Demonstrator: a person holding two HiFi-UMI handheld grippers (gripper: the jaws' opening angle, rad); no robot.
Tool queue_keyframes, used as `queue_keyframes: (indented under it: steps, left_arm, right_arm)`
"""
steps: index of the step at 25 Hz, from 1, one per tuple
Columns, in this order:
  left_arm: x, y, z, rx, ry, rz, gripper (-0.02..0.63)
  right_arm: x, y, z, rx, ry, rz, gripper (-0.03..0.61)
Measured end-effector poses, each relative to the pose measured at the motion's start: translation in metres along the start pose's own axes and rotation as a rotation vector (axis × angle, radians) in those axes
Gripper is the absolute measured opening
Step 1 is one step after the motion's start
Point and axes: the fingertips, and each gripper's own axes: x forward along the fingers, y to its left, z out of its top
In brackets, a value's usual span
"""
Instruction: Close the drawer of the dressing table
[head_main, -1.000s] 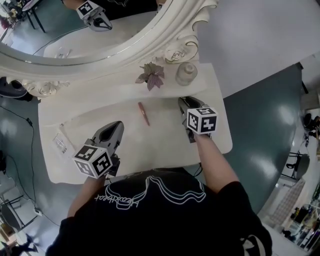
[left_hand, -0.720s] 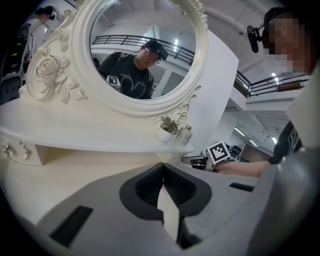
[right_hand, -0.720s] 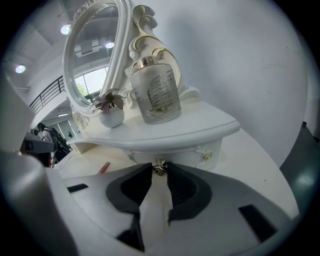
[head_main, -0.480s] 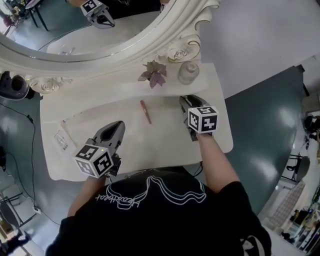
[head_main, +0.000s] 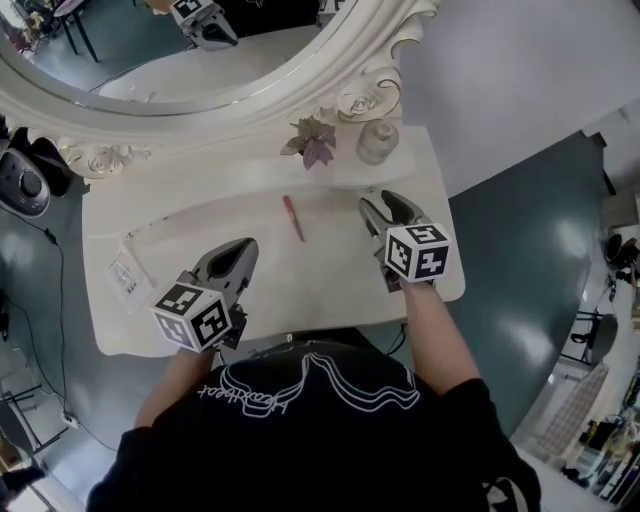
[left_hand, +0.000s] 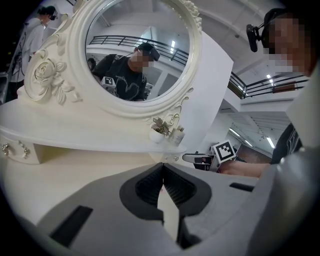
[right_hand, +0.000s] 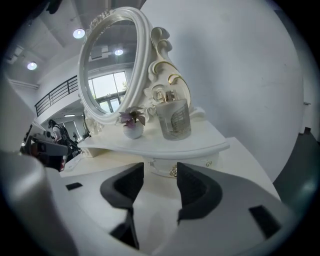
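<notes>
The right tool (right_hand: 160, 179) has its jaws opening, the dark pads spread apart with nothing gripped between them. Through the gap, past the tips, shows the small drawer (right_hand: 161, 167) with its gold knob (right_hand: 173, 171). The drawer sits under the curved shelf (right_hand: 165, 146), its front tucked in beneath the shelf edge, and the tool is apart from it. On the shelf above stand a glass bottle (right_hand: 174, 119) and, just left of it, a small plant (right_hand: 132, 122) in a white pot. Behind them rises the oval mirror (right_hand: 107, 65) in its carved white frame. In the head view this tool is held over the right part of the white tabletop (head_main: 330, 290), pointing toward the shelf, with a bare forearm behind its marker cube. The left tool (left_hand: 162, 174) has its jaws pressed together at the tips and holds nothing. It is held over the left front of the tabletop, well apart from the right tool, and also points toward the mirror. Between the two tools, nearer the shelf, a slim reddish stick (head_main: 292, 217) lies flat on the tabletop. A clear packet (head_main: 125, 280) lies near the tabletop's left edge. The mirror reflects the person in a black shirt, and a teal floor (head_main: 520, 240) surrounds the table.
</notes>
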Motion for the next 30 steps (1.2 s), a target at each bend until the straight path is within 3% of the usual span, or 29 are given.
queue_keyframes:
  steps: [7,14,22,30]
  left_arm:
    - [-0.011,-0.023,0.009,0.026,-0.019,-0.053,0.005]
    - [-0.026,-0.046,0.017,0.053,-0.051,-0.114,0.005]
    - [-0.039,-0.069,0.028,0.087,-0.083,-0.171,0.005]
    - [-0.044,-0.082,0.032,0.096,-0.101,-0.205,0.005]
  right_arm:
    - [-0.045,0.046,0.024,-0.023,-0.106,0.093,0.15]
    - [-0.088,0.104,0.027,0.021,-0.202,0.253,0.004]
    - [-0.131,0.124,0.041,0.022,-0.32,0.334,0.003]
    - [-0.147,0.128,0.04,0.023,-0.348,0.324,0.003]
